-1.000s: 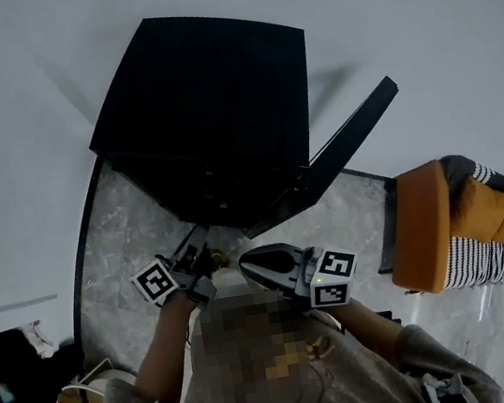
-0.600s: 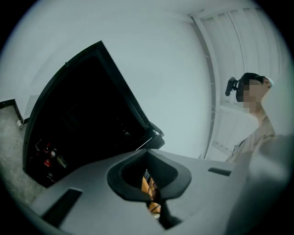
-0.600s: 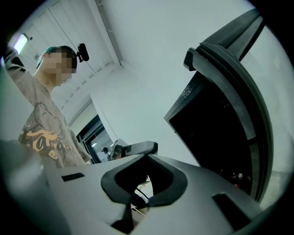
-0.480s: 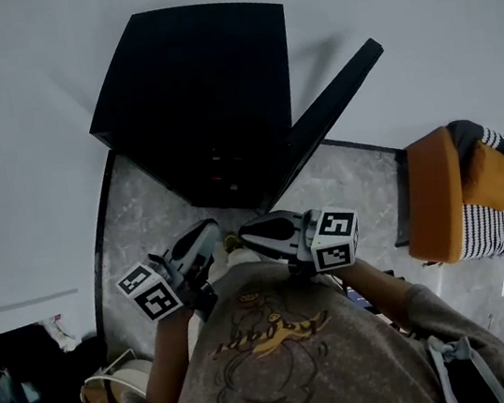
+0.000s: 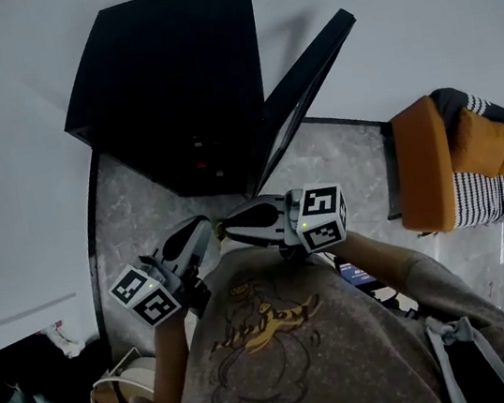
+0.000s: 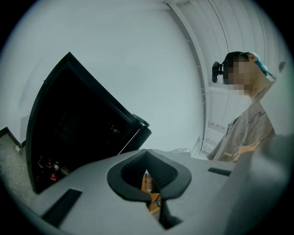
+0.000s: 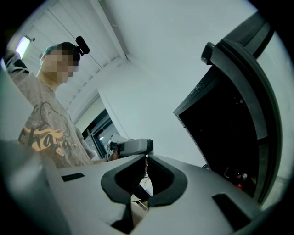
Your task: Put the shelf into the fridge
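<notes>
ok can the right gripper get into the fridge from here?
Probably yes: the fridge has its door open and nothing shows between it and the right gripper, which sits near the person's chest, jaws together, empty.

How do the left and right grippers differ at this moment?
The left gripper angles up toward the open black fridge; the right gripper lies crosswise, pointing at the left gripper. In the head view the left gripper's cube sits lower than the right gripper's cube. Both have shut, empty jaws, tips close together.
</notes>
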A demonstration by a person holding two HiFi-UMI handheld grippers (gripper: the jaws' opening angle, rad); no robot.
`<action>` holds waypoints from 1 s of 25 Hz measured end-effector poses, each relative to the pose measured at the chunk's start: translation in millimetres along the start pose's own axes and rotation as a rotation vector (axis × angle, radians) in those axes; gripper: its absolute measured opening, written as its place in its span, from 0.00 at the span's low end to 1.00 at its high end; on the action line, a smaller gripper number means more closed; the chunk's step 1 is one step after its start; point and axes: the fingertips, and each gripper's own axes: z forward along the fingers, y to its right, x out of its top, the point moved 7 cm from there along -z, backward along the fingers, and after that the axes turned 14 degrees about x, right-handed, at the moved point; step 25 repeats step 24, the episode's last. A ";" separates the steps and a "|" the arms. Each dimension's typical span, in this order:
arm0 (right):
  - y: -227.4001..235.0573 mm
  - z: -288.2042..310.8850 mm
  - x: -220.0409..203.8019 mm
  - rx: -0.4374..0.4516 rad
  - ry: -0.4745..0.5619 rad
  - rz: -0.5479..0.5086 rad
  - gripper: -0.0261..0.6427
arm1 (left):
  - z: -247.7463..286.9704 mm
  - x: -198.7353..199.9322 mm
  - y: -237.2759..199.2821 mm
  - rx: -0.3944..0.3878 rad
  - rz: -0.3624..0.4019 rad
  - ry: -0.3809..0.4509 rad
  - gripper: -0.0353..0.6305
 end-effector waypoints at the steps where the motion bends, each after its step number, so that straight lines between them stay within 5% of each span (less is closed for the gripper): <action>1: 0.4 0.9 0.6 0.003 -0.006 -0.002 0.08 | 0.0 -0.3 -0.4 -0.001 0.006 -0.002 0.06; 25: 3.7 -3.4 -3.7 0.008 -0.118 0.009 0.08 | -3.5 -30.2 -17.3 0.044 0.009 -0.047 0.06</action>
